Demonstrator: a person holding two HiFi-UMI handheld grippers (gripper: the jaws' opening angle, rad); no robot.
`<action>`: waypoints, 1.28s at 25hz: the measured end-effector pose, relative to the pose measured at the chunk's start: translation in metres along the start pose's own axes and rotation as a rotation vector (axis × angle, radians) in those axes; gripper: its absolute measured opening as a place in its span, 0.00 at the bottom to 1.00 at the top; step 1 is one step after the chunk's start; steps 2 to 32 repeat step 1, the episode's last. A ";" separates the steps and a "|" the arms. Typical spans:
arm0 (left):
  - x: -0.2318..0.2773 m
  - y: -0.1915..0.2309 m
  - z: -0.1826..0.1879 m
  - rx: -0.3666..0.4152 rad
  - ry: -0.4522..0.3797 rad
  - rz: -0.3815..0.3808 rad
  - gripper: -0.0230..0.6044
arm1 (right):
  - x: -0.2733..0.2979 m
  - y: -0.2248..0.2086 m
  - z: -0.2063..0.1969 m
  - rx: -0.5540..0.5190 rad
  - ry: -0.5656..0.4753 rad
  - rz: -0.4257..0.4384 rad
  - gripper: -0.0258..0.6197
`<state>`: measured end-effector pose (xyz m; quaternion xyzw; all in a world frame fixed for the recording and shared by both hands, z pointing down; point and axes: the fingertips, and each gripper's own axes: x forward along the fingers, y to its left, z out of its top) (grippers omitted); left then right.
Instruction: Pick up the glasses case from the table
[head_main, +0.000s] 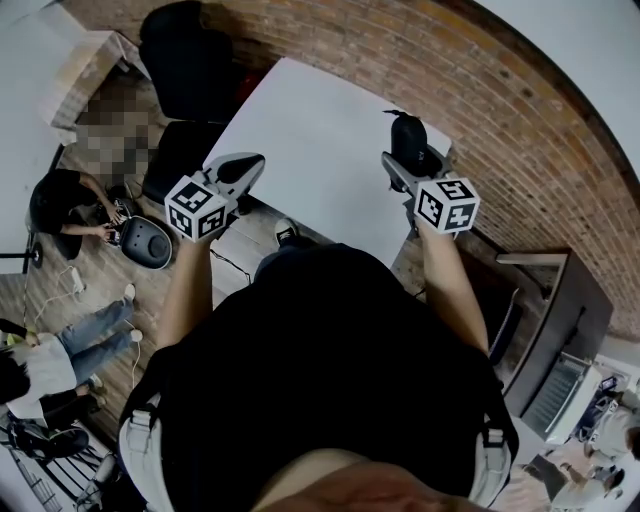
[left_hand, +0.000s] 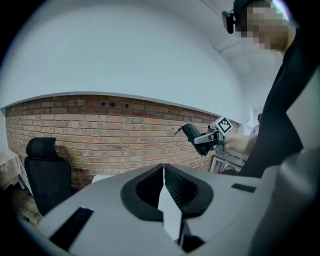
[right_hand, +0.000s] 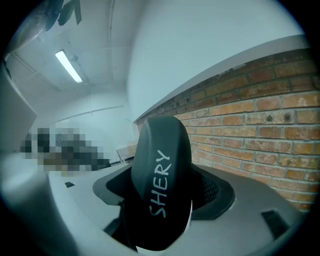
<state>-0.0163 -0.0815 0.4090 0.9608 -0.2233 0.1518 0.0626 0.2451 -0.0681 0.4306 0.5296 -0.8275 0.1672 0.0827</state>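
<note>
The black glasses case (head_main: 407, 138) is held up in the air over the right edge of the white table (head_main: 310, 150), with my right gripper (head_main: 400, 165) shut on it. In the right gripper view the case (right_hand: 160, 185) fills the space between the jaws and shows the pale lettering "SHERY". My left gripper (head_main: 248, 168) hovers by the table's left edge. Its jaws are shut together with nothing between them (left_hand: 164, 172). The left gripper view also catches the right gripper holding the case (left_hand: 191, 136) in front of the brick wall.
A brick wall (head_main: 480, 90) runs behind the table. Black chairs (head_main: 188, 60) stand at the table's left, one of them (left_hand: 46, 175) seen against the wall. People sit and lie on the floor at far left (head_main: 70, 210). A grey cabinet (head_main: 550, 320) stands at right.
</note>
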 end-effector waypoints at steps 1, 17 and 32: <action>-0.004 -0.001 -0.001 -0.002 0.000 0.003 0.06 | -0.001 0.003 0.001 -0.002 -0.001 0.003 0.58; -0.004 -0.001 -0.001 -0.002 0.000 0.003 0.06 | -0.001 0.003 0.001 -0.002 -0.001 0.003 0.58; -0.004 -0.001 -0.001 -0.002 0.000 0.003 0.06 | -0.001 0.003 0.001 -0.002 -0.001 0.003 0.58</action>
